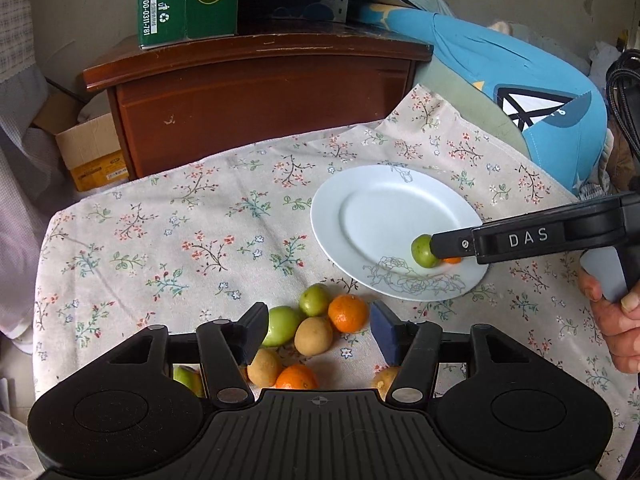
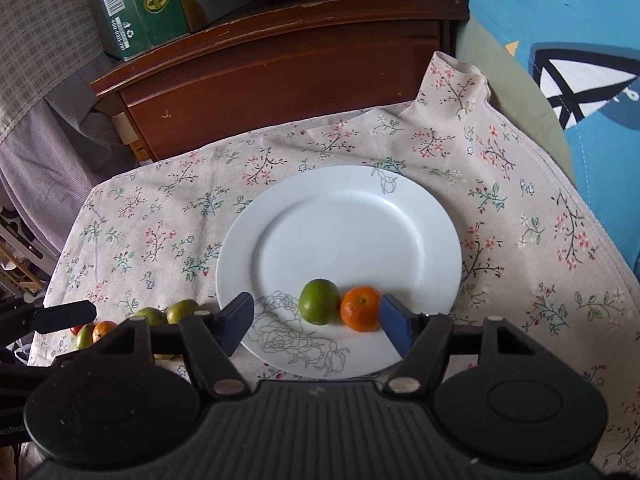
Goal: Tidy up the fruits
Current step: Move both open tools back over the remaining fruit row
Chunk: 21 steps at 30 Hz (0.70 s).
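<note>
White plate (image 2: 340,200) sat on the floral cloth (image 2: 160,220); a green fruit (image 2: 319,301) and a mandarin (image 2: 361,308) lay side by side at its near edge. Right gripper (image 2: 318,324) hung over them, jaws apart, gripping nothing. Left gripper (image 1: 319,330) was also apart and empty above the loose fruit pile (image 1: 316,328), left of the plate.
</note>
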Each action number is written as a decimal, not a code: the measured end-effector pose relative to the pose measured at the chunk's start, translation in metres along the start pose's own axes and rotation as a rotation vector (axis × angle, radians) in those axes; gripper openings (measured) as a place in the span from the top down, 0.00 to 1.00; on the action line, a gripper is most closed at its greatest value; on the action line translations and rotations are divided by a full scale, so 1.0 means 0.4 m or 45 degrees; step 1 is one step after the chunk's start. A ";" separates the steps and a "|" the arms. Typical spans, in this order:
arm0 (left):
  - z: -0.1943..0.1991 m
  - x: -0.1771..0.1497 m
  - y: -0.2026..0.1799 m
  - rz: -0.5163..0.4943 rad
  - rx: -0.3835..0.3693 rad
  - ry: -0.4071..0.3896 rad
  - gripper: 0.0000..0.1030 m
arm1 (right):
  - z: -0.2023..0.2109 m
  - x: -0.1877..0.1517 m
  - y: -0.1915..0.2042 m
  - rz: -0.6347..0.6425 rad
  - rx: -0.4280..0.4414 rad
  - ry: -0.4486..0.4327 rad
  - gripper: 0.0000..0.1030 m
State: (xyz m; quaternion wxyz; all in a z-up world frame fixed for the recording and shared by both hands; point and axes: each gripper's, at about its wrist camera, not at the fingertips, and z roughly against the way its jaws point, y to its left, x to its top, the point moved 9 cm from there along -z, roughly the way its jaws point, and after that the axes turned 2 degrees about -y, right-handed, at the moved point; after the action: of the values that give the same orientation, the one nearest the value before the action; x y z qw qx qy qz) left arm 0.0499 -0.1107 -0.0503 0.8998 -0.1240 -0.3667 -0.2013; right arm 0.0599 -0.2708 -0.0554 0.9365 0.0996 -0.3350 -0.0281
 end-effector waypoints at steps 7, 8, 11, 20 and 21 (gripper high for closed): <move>0.030 -0.070 -0.016 -0.086 -0.032 0.074 0.46 | 0.033 -0.078 0.078 0.006 0.114 0.039 0.47; 0.033 -0.084 -0.023 -0.112 -0.042 0.077 0.46 | 0.035 -0.089 0.081 -0.011 0.127 0.046 0.50; 0.031 -0.118 -0.034 -0.157 -0.045 0.102 0.47 | 0.032 -0.118 0.092 -0.027 0.159 0.077 0.57; 0.004 -0.143 -0.027 -0.098 -0.102 0.140 0.53 | -0.005 -0.145 0.127 -0.047 0.217 0.155 0.62; 0.004 -0.144 -0.028 -0.091 -0.112 0.142 0.53 | -0.010 -0.147 0.129 -0.040 0.207 0.160 0.62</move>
State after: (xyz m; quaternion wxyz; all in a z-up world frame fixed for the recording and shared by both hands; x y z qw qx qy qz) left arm 0.0065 -0.1044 -0.0893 0.9049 -0.1387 -0.3109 -0.2556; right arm 0.0161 -0.2127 -0.0844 0.9439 0.1822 -0.2751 -0.0090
